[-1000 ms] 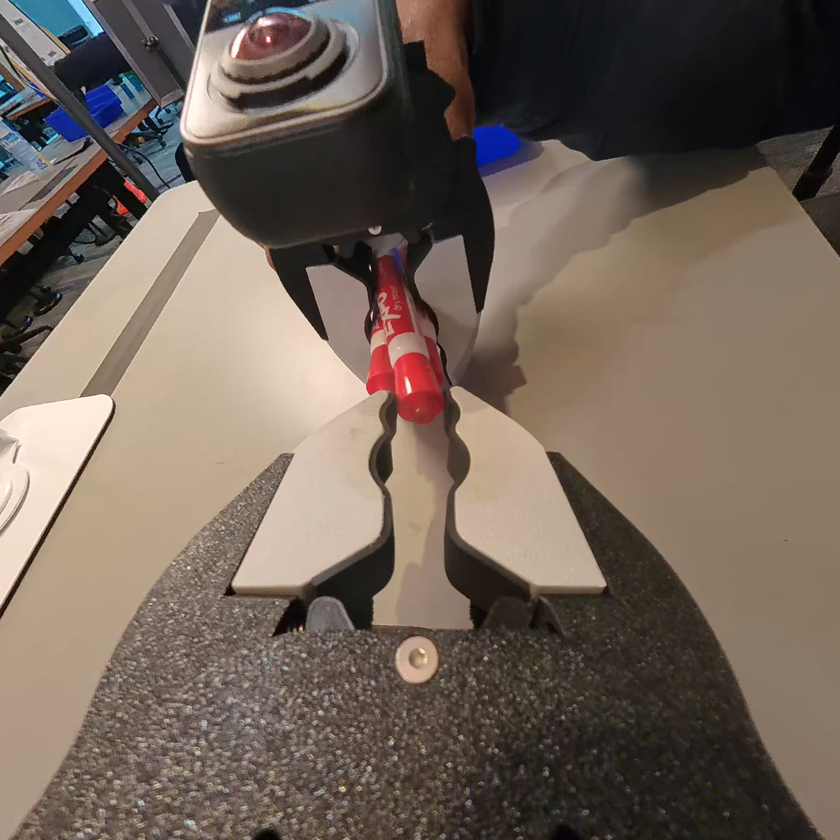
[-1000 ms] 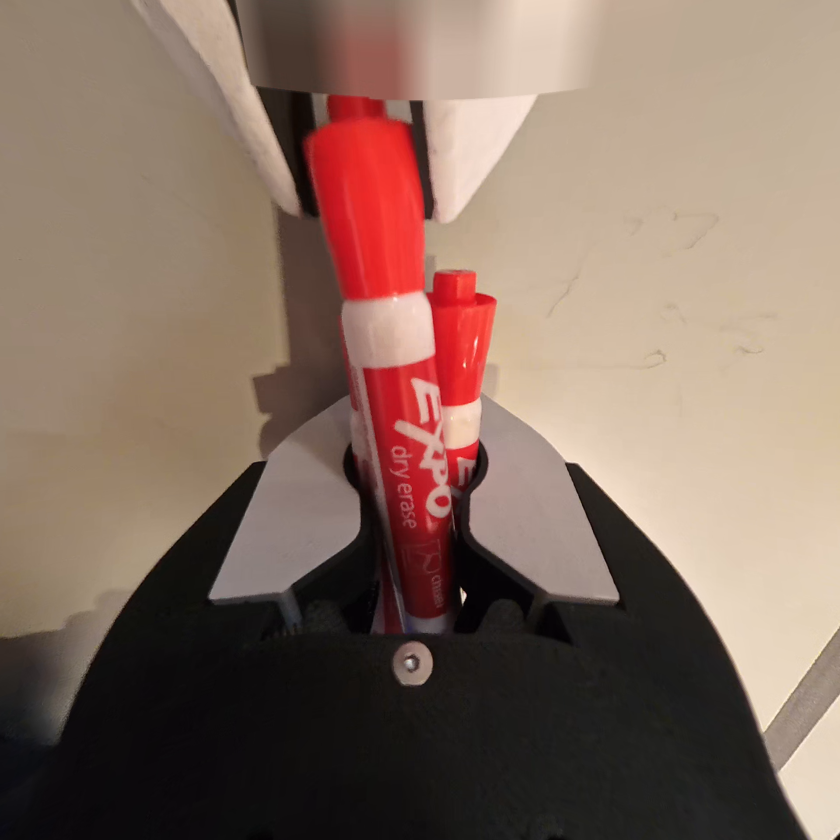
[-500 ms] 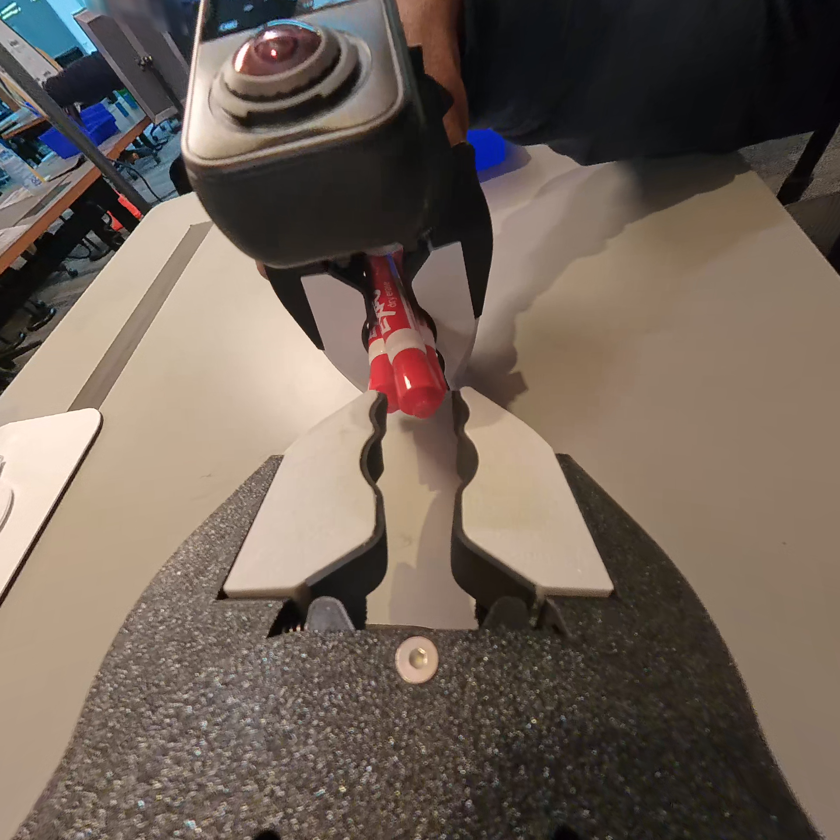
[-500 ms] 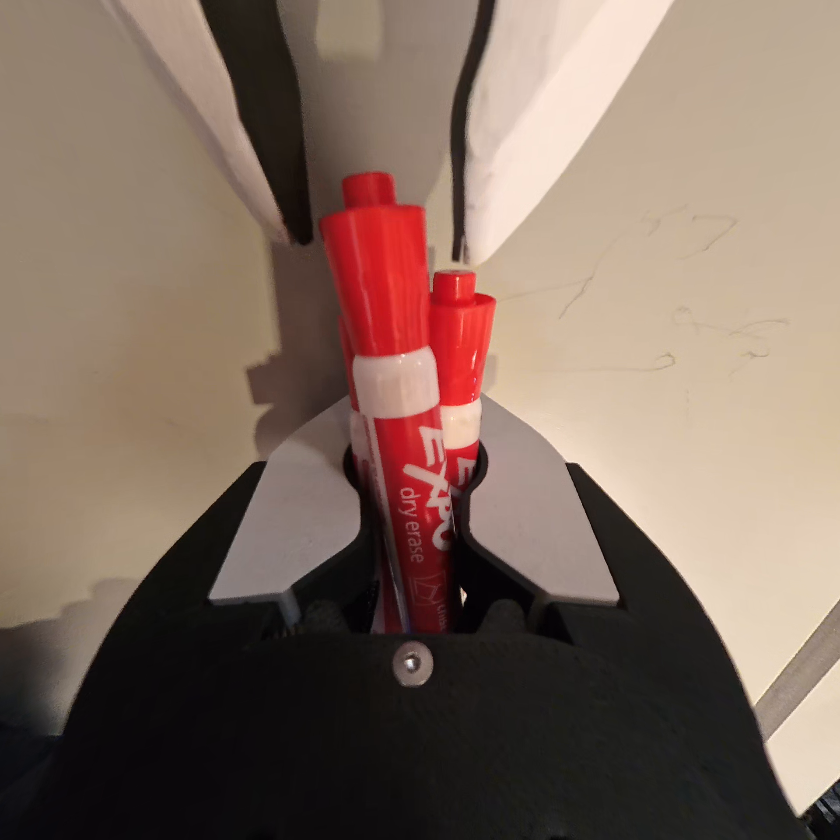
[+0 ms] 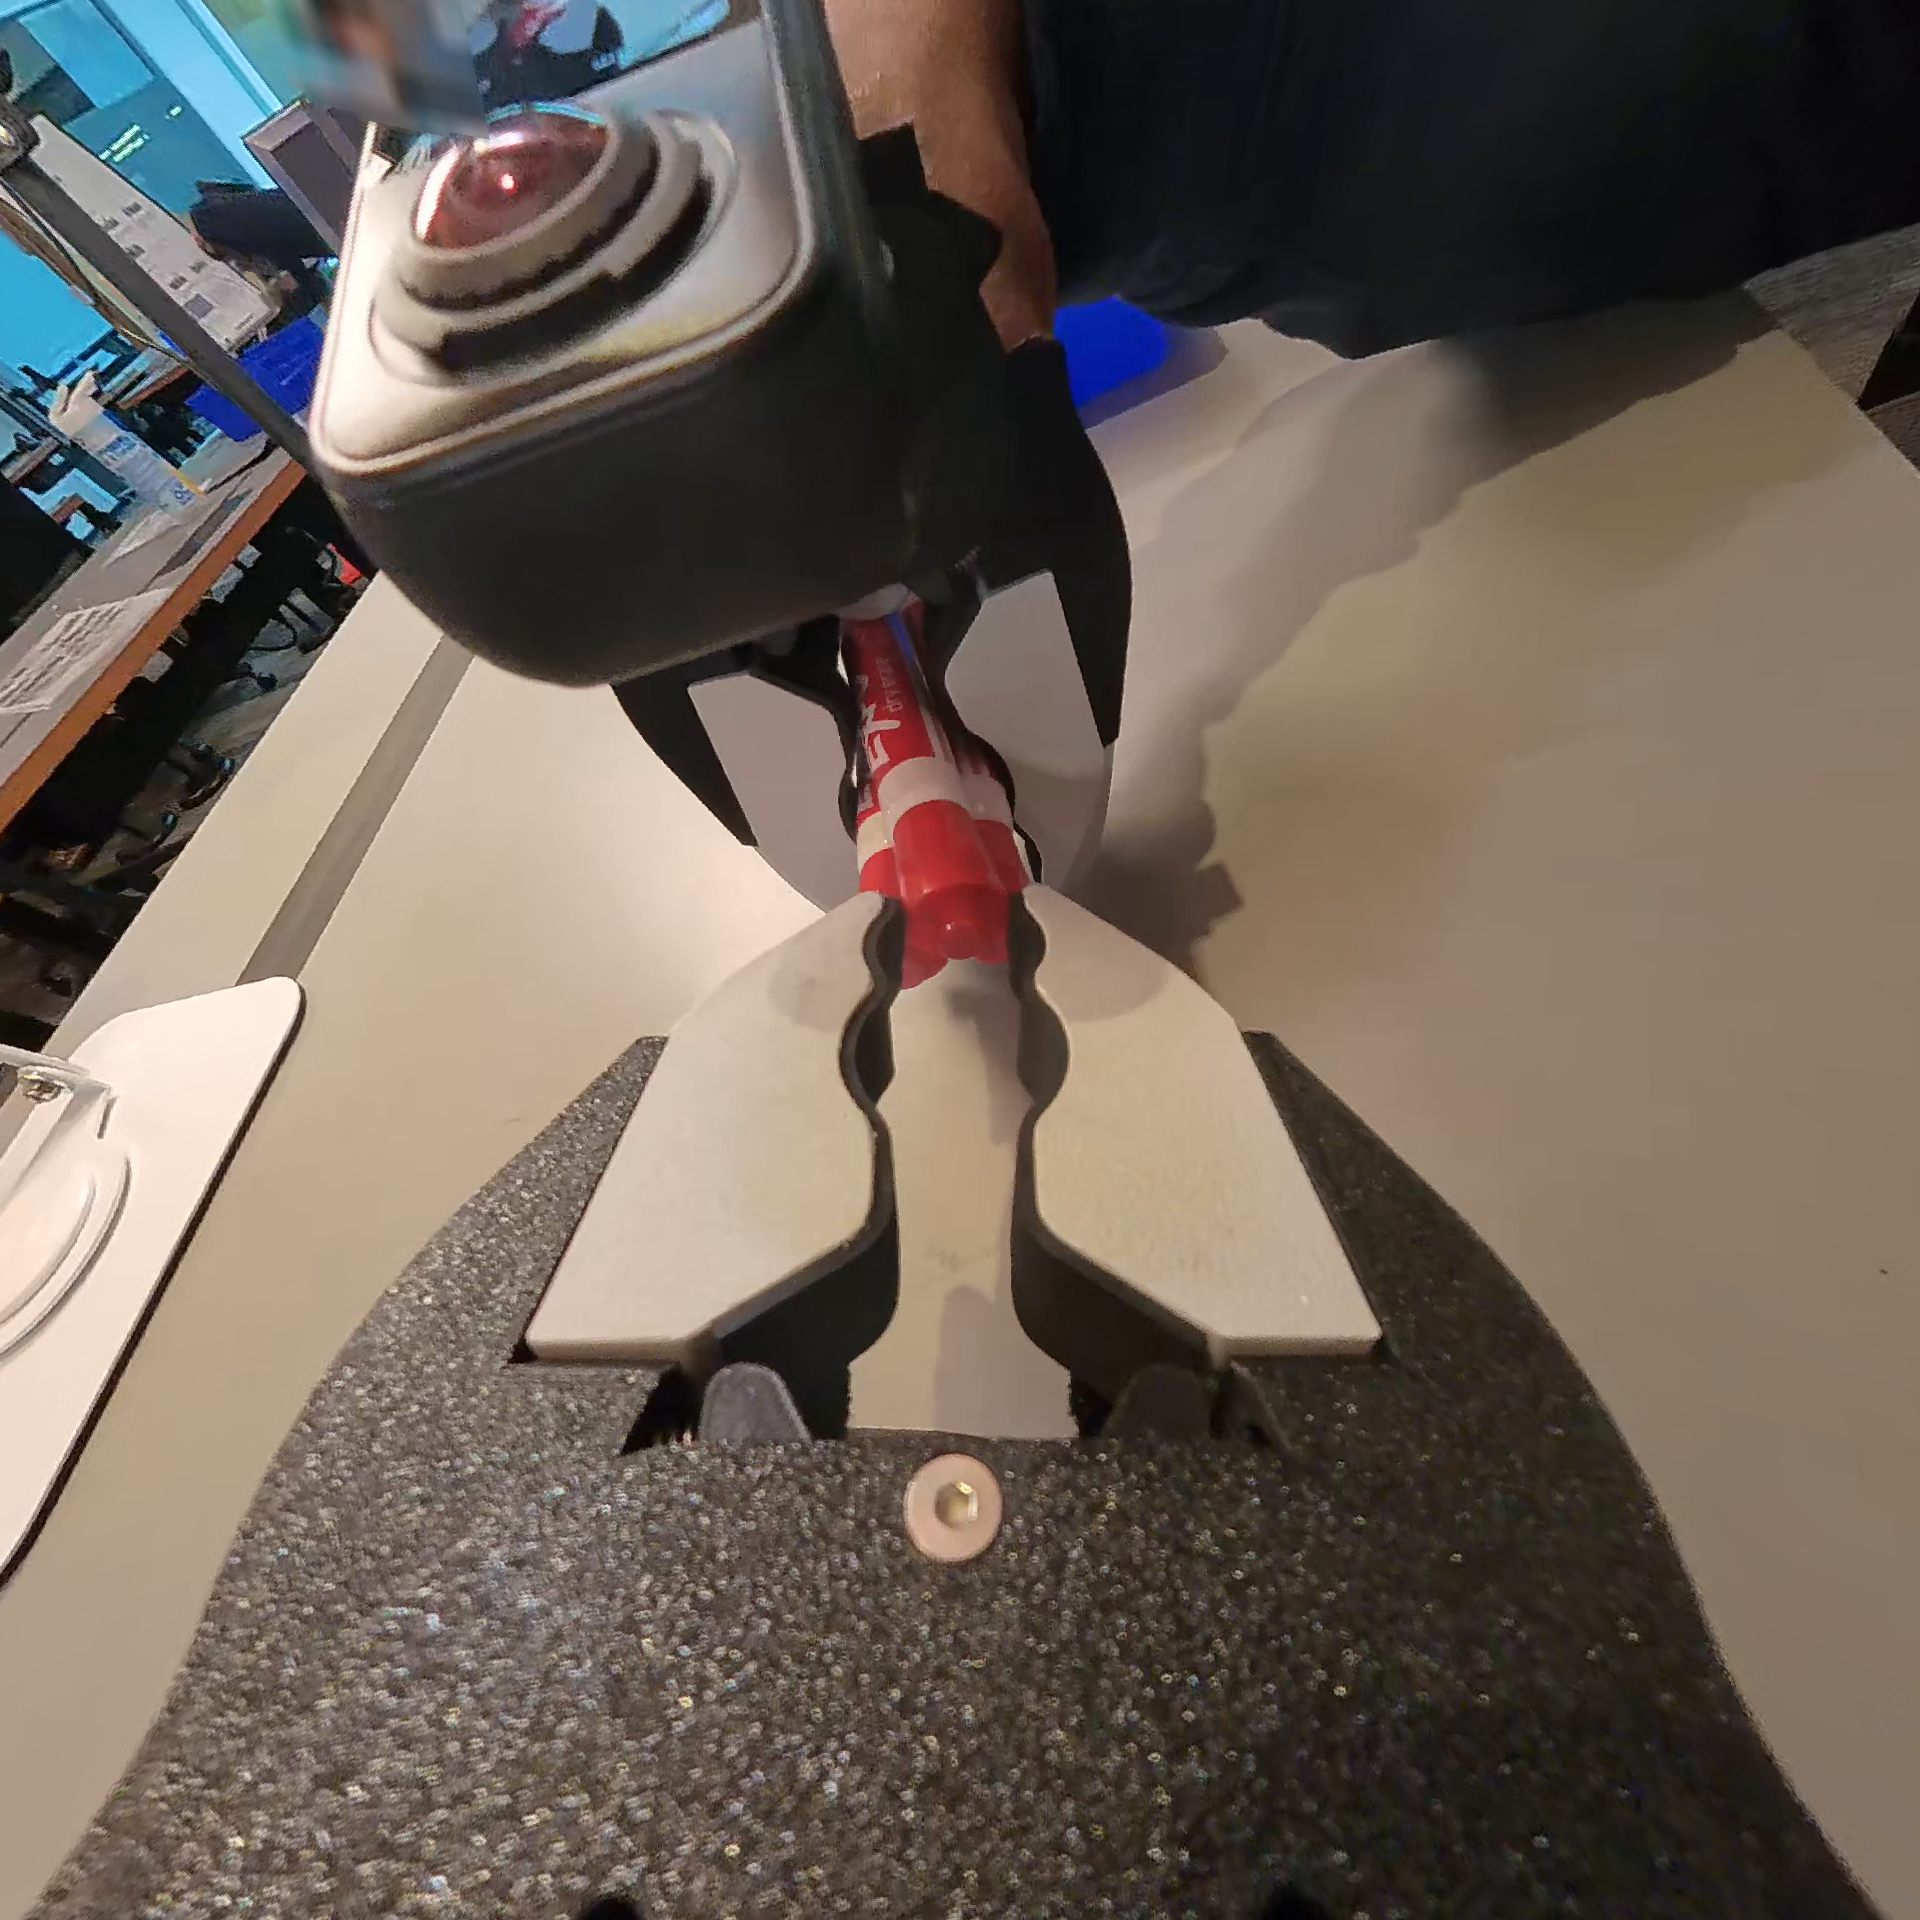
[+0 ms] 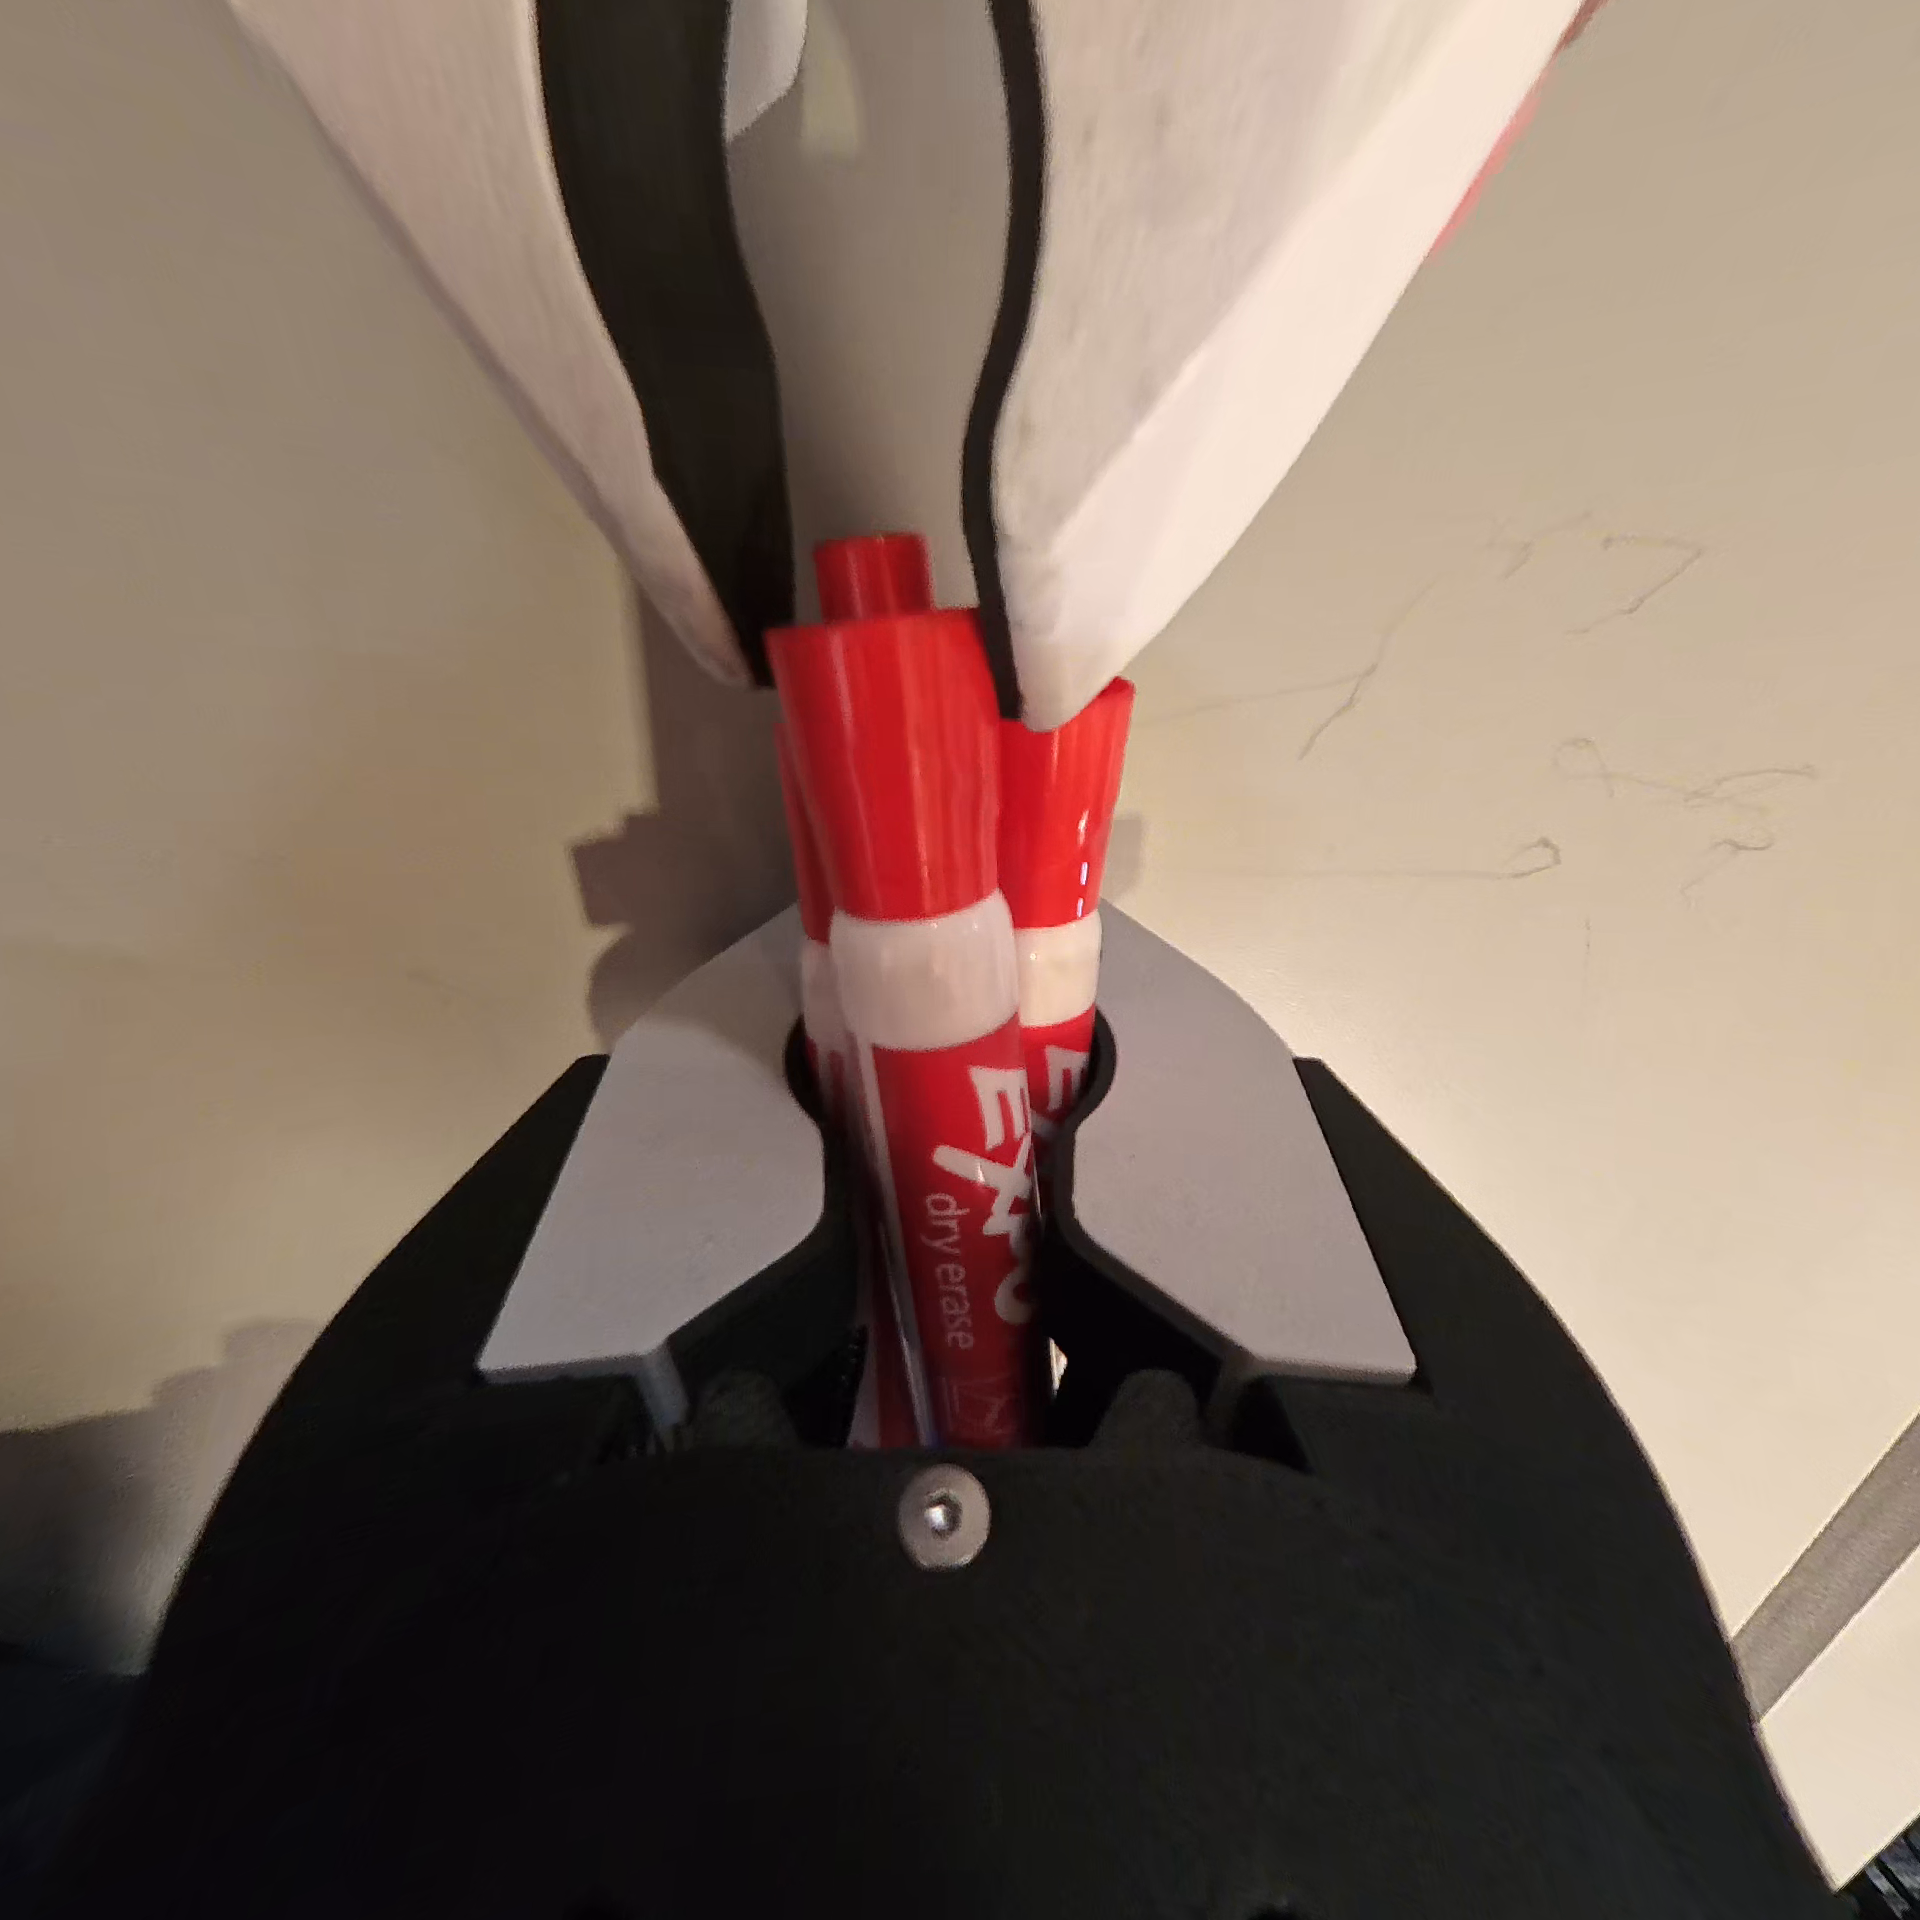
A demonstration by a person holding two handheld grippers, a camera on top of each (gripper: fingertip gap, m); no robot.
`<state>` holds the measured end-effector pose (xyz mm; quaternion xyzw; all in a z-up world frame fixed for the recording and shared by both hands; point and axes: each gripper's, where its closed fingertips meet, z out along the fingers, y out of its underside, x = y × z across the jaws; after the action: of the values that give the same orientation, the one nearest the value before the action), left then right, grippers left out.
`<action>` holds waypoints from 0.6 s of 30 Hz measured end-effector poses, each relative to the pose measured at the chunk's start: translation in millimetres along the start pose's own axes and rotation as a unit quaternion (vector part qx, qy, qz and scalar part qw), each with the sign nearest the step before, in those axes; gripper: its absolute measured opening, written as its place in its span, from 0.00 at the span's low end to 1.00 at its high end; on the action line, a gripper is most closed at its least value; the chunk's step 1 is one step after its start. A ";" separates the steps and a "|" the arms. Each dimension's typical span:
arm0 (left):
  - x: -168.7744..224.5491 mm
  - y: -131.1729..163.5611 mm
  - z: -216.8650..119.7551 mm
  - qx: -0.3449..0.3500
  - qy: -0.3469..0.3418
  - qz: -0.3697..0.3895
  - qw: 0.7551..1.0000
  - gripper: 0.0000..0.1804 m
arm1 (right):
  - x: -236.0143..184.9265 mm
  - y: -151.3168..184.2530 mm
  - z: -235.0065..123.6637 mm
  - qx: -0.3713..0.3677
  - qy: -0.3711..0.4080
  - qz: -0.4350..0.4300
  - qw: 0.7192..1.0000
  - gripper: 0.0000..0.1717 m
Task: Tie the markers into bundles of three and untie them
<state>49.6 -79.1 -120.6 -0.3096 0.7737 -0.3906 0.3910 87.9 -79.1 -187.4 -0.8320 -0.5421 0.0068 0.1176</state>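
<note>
right tongs pinching the red markers by their barrels, caps sticking out above the table | left tongs closing round the cap ends, apparently touching, grip uncertain

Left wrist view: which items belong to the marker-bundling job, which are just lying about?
In the job:
- red markers, clamped in the right gripper
- left gripper, fingertips at the marker caps

Lying about:
- white board at the table's left edge
- blue bin behind
</note>
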 end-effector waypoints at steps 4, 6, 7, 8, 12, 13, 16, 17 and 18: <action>-0.7 0.0 0.0 0.000 -0.003 0.001 1.000 0.11 | -0.2 0.7 0.2 0.000 -0.001 0.001 1.000 0.24; -1.9 -0.5 -1.6 0.003 -0.003 0.000 1.000 0.12 | 0.0 1.3 0.0 -0.001 -0.001 0.002 1.000 0.24; -2.3 -1.2 -2.6 0.006 -0.003 -0.001 1.000 0.11 | 0.2 1.4 -0.2 -0.001 -0.001 0.002 1.000 0.24; -2.8 -2.2 -3.7 0.009 -0.002 -0.001 1.000 0.11 | 0.3 1.4 -0.3 0.000 -0.001 0.003 1.000 0.24; -3.0 -3.1 -3.2 0.011 -0.006 0.003 1.000 0.10 | 0.1 1.6 0.0 -0.001 -0.001 0.002 1.000 0.24; -2.4 -2.4 -2.4 0.008 -0.006 0.005 1.000 0.10 | -0.1 1.5 0.0 -0.001 -0.001 0.002 1.000 0.24; -1.4 -2.1 -0.4 0.007 -0.008 0.005 1.000 0.10 | -0.6 1.6 0.6 -0.003 -0.002 0.002 1.000 0.24; -1.5 -2.0 -0.1 0.007 -0.009 0.005 1.000 0.10 | -0.7 1.7 0.7 -0.003 -0.002 0.002 1.000 0.24; -1.6 -2.0 -0.2 0.007 -0.009 0.006 1.000 0.11 | -0.8 1.7 0.6 -0.003 -0.002 0.002 1.000 0.24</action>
<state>50.6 -78.7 -118.2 -0.3060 0.7689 -0.3913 0.4026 89.1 -80.3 -188.5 -0.8334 -0.5408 0.0074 0.1140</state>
